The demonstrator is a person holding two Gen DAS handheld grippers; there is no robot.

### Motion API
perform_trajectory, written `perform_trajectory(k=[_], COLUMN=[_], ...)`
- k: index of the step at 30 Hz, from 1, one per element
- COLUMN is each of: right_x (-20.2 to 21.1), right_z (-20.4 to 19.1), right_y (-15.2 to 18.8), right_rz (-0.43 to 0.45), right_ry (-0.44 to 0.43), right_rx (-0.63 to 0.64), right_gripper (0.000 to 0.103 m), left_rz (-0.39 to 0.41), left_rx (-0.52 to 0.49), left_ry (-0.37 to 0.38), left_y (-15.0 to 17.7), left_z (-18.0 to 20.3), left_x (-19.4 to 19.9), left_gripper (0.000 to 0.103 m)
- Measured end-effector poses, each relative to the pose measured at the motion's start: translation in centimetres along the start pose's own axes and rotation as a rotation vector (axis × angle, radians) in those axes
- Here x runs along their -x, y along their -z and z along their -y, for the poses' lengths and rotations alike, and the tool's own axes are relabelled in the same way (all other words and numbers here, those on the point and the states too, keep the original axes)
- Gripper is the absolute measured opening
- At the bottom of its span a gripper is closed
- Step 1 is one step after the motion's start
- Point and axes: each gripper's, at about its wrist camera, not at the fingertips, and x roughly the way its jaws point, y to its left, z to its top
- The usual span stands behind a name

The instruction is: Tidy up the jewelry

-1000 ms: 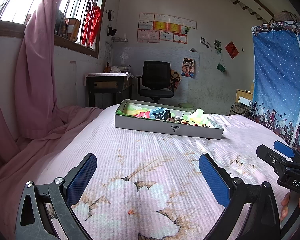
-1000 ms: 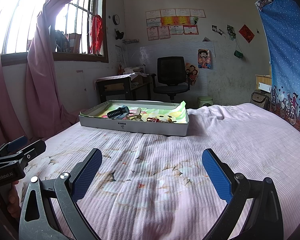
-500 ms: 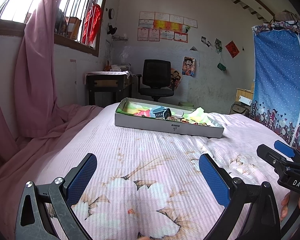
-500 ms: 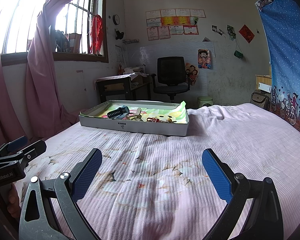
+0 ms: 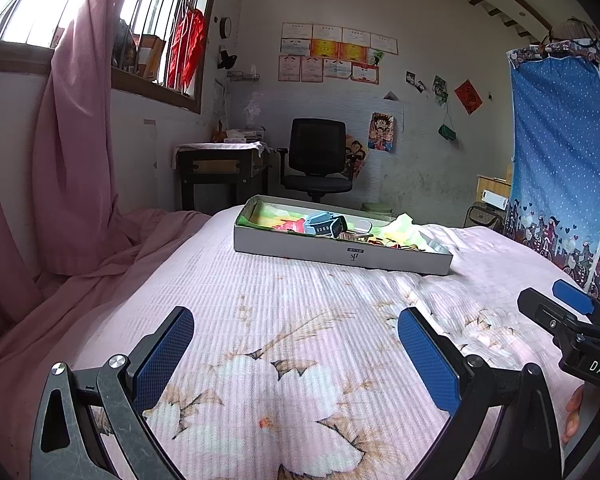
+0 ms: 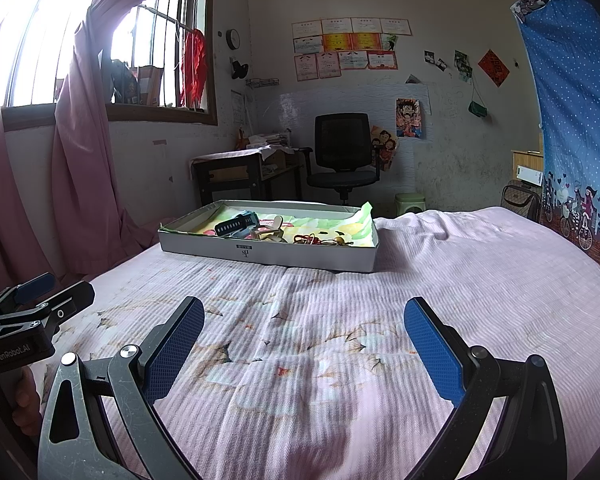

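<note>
Left hand-held gripper (image 5: 296, 334): I hold it low over the bed (image 5: 284, 320), jaws spread wide, nothing between the blue pads.
Right hand-held gripper (image 6: 304, 326): same posture, jaws wide apart, empty, hovering over the quilt.
Box (image 6: 268, 254): a shallow grey tray-like box sitting on the bed, well ahead of both hand-held grippers, toward the far edge of the mattress.
Jewelry (image 6: 320, 238): a loose cluster of small pieces, reddish and gold, on the coloured paper lining inside the box; too small to name singly.
Watch (image 6: 236, 224): dark strap lying in the left half of the box, beside a blue item I cannot identify.
Direction from left: box lies straight ahead and slightly right of my left jaws' centre line.
Direction from right: box lies ahead and slightly left of centre; the jewelry cluster sits almost dead ahead.
Long axis: box runs roughly crosswise to my line of approach, its long wall with the logo facing me.
Nearer arm: I judge neither clearly closer; the right lines up better with the cluster, the left with the watch end.
Next move, my judgement: reach forward over the near wall, then descend.
</note>
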Motion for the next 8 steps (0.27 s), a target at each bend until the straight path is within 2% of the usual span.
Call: perform_trajectory(k=[8], right_x=[0.00], right_z=[0.01], right_y=[0.01], right_rz=[0.000], right_ry=[0.000], right_rx=[0.000], right_gripper=[0.098], left_rz=[0.000], left_rx=[0.000], left_ry=[0.000], left_y=[0.00], left_z=[-0.05], left_x=[-0.07], left_gripper=[0.103])
